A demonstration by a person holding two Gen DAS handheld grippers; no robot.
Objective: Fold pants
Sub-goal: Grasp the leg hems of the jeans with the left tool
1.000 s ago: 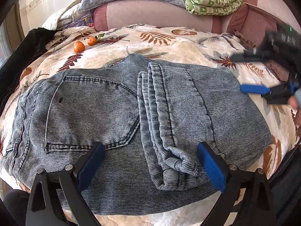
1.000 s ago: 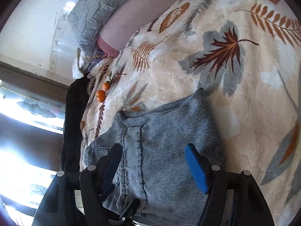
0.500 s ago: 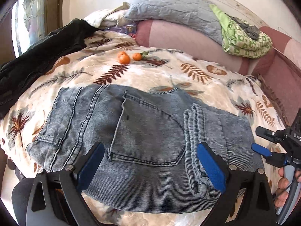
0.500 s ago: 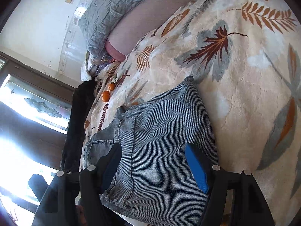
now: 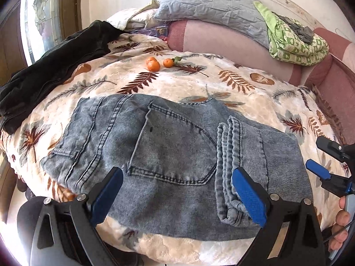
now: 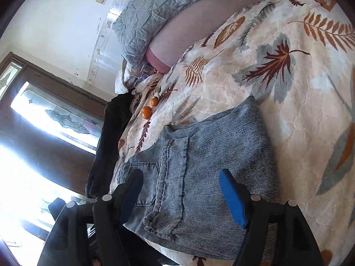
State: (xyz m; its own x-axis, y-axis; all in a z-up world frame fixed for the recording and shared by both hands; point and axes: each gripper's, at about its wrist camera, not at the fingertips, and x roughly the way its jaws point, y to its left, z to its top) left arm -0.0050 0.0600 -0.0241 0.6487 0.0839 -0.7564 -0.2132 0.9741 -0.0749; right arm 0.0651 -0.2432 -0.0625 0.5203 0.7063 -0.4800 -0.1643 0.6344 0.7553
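Observation:
Grey-blue denim pants (image 5: 173, 159) lie folded flat on a leaf-print blanket (image 5: 199, 82), back pocket up, with the leg hems (image 5: 228, 173) laid across the right part. My left gripper (image 5: 177, 197) is open and empty, held above the near edge of the pants. My right gripper (image 6: 182, 197) is open and empty over the folded right end of the pants (image 6: 210, 166); it also shows in the left wrist view (image 5: 324, 161) at the far right, held by a hand.
Three tangerines (image 5: 155, 64) lie on the blanket beyond the pants. A black garment (image 5: 55, 66) lies at the left edge. A grey pillow (image 5: 210, 4) and a green folded blanket (image 5: 295, 40) rest on the pink headboard cushion (image 5: 221, 44).
My left gripper has pulled back and swung left, so the pants look smaller and more of the bed shows. My right gripper has drawn back toward the right end of the pants.

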